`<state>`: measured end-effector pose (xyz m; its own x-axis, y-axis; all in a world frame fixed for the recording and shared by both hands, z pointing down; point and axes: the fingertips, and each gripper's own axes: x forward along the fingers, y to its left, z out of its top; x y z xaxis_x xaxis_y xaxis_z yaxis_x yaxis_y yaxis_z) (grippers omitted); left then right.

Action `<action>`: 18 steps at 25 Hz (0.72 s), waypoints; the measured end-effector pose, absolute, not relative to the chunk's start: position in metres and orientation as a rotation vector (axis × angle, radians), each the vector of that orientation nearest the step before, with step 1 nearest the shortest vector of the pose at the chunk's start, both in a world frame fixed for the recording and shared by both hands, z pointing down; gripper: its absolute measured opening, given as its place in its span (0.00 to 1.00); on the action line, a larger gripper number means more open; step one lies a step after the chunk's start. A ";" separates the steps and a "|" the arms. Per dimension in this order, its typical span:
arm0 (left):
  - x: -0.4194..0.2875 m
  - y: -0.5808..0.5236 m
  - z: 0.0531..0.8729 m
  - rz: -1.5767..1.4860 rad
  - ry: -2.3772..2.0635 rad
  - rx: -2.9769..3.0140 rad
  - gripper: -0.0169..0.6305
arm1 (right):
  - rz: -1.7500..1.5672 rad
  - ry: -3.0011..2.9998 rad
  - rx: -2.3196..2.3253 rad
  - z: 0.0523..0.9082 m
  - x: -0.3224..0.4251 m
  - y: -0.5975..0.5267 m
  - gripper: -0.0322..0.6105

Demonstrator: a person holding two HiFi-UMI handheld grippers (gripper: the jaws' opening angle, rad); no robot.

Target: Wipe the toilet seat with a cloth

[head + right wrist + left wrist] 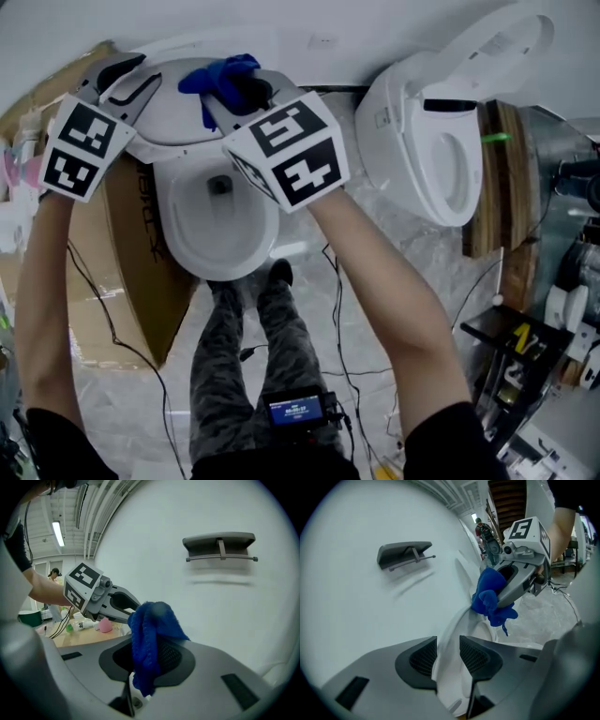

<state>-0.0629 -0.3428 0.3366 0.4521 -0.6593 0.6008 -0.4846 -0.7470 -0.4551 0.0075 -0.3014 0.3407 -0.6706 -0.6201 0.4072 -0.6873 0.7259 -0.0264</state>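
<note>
- Nearest me, the person's legs [248,356] stand before the toilet bowl [220,234], with a small lit screen [295,410] at the waist.
- Cardboard [141,272] leans at the bowl's left side; a second toilet [422,141] stands to its right.
- Left gripper [447,656]: released, jaws apart. The white edge of the raised toilet seat [173,127] stands between the pads; I cannot confirm contact.
- Right gripper [239,94]: clenched on the blue cloth [220,77], which bunches up out of the jaws and hangs down over them.
- I note the cloth sits at the top edge of the raised seat, near the left gripper's tips.
- Farthest, a grey fitting [405,554] is mounted on the white wall [356,611].
</note>
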 end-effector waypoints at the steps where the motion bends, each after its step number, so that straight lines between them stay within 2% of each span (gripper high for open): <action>1: -0.064 -0.344 0.337 -1.181 0.993 -2.475 0.24 | 0.253 -2.555 1.011 0.342 0.009 -0.301 0.18; 16: -0.066 -0.331 0.346 -1.398 0.804 -2.123 0.24 | 0.271 -2.537 1.033 0.350 0.015 -0.303 0.18; 18: -0.065 -0.330 0.346 -1.410 0.794 -2.091 0.22 | 0.276 -2.531 1.035 0.352 0.015 -0.303 0.18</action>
<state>-0.0649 -0.3296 0.3457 0.2964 -0.7006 0.6491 -0.1915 -0.7094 -0.6783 0.0154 -0.3033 0.3515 -0.6509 -0.6286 0.4256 -0.7056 0.7079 -0.0336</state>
